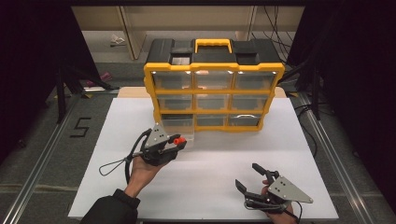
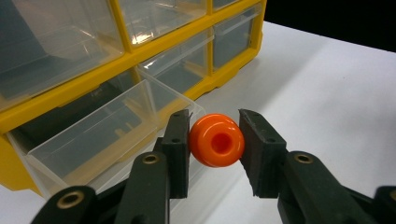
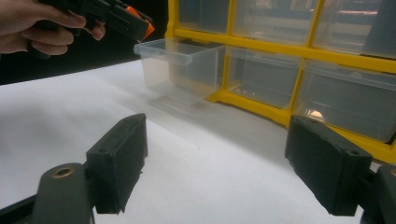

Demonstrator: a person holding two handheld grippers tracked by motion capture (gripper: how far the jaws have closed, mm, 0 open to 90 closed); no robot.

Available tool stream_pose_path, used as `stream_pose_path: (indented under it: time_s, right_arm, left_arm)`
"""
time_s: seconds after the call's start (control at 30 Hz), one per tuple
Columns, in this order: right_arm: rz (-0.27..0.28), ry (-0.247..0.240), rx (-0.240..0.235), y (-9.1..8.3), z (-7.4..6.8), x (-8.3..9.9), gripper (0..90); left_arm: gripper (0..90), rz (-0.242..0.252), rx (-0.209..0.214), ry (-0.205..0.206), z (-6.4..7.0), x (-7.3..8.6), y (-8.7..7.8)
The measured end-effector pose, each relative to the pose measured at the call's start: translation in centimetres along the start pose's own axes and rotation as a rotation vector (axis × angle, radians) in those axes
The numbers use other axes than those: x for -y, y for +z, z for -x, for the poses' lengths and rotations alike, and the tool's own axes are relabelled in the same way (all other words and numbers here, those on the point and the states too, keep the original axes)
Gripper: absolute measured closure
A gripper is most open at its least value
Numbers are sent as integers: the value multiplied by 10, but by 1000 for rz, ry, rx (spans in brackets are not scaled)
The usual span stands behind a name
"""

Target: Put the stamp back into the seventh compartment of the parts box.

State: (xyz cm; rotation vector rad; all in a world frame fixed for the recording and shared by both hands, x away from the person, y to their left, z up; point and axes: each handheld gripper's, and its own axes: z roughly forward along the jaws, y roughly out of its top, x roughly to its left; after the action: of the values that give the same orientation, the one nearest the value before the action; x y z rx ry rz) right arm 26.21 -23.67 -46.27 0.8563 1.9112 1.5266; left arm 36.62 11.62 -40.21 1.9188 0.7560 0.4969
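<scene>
An orange bead (image 2: 216,140) with a hole through it sits pinched between the jaws of my left gripper (image 2: 215,140). In the high view that gripper (image 1: 179,141) hovers just in front of the pulled-out clear drawer (image 1: 180,131) at the bottom left of the yellow drawer cabinet (image 1: 214,70). The drawer (image 2: 100,135) looks empty from the left gripper view. My right gripper (image 1: 248,176) rests open near the table's front right, nothing between its jaws. From the right gripper view the same drawer (image 3: 180,63) juts out, with the bead (image 3: 142,23) just above its left corner.
The cabinet has three rows of clear drawers and a yellow handle (image 1: 213,44) on top. It stands on a white sheet (image 1: 210,172) covering the table. A cable (image 1: 114,163) loops from the left gripper. Metal rails run along both table sides.
</scene>
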Motion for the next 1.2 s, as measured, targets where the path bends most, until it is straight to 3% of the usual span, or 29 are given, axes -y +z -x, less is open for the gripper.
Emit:
stream_pose_path:
  time_s: [0.57,0.93,1.07,1.2]
  right_arm:
    - [-3,-2,0,0,0,0,219]
    - [-7,-2,3,0,0,0,219]
    - [-5,-1,2,0,0,1,219]
    - [-6,-1,4,0,0,0,219]
  left_arm:
    - [645,22,-47,13,-5,-7,-5]
    - [645,22,-71,-33,-18,-17,-1]
    - [645,4,-79,-28,-21,-21,5]
    - [645,-6,-81,-53,-29,-23,10]
